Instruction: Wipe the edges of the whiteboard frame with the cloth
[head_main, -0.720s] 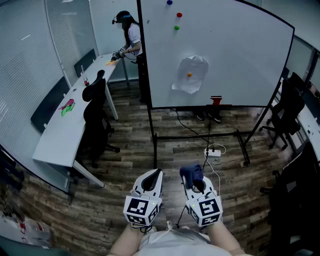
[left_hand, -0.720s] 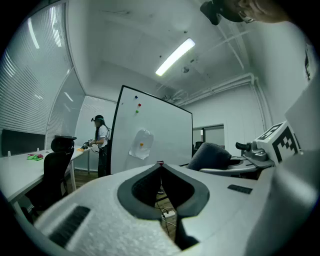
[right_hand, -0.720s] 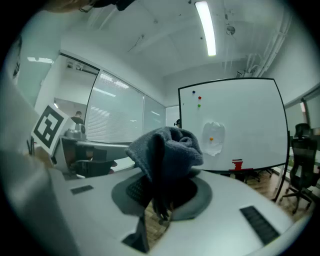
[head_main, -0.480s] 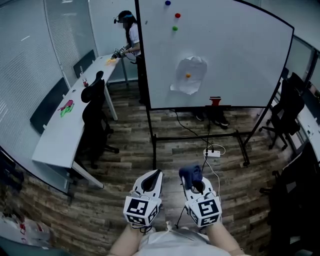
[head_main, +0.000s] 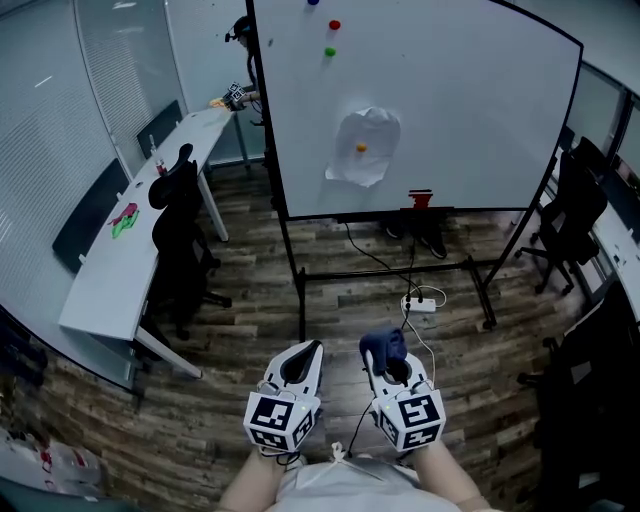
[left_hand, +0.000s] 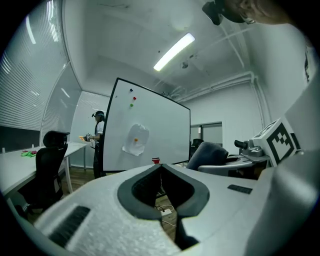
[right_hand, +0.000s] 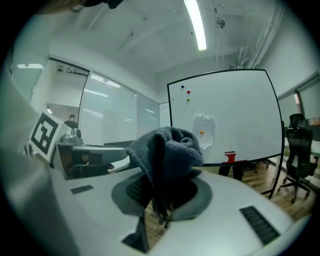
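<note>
Here, at lower centre, the right gripper (head_main: 388, 362) is clamped on a bunched dark blue cloth (head_main: 383, 346), which sticks up past its tips, likely so that fabric meets the frame first. The left gripper (head_main: 306, 352) beside it has its jaws together on nothing. The whiteboard (head_main: 450, 110) fills the upper middle, well apart from both, and its black frame (head_main: 340, 216) is not yet touched.

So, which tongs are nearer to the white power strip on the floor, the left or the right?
Right. The right tongs, shut on the cloth, are on the near side of the power strip, slightly to its left; the left tongs are further left.
</note>
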